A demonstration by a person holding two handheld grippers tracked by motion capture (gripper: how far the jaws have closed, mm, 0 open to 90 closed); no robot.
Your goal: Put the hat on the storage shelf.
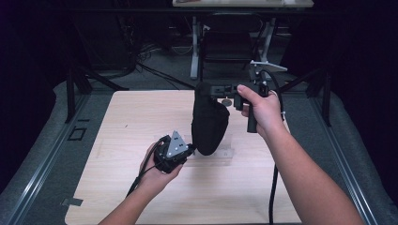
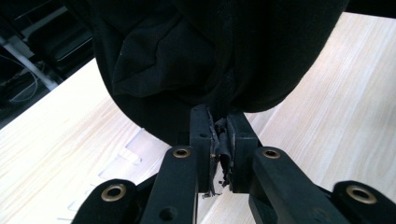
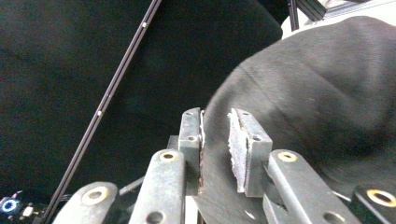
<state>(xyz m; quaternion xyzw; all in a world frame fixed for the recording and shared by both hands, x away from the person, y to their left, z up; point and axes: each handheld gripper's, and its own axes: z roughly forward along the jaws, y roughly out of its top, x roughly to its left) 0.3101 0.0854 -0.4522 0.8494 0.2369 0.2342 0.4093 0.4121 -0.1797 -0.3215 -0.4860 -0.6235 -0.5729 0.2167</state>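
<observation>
The left tool [image 2: 219,140] is clamping the lower edge of the black cloth bag [image 1: 209,122], which is hanging above the counter [image 1: 141,117]. The right tool [image 3: 215,140] is straddling the bag's top edge, jaws parted, not pressing it.

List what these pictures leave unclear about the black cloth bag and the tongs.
- Black cloth bag: its inside, hidden by its own fabric, high view.
- Left tongs: pinched hem detail, too dark, left gripper view.
- Right tongs: whether the pads press the fabric; blurred, right gripper view.
</observation>
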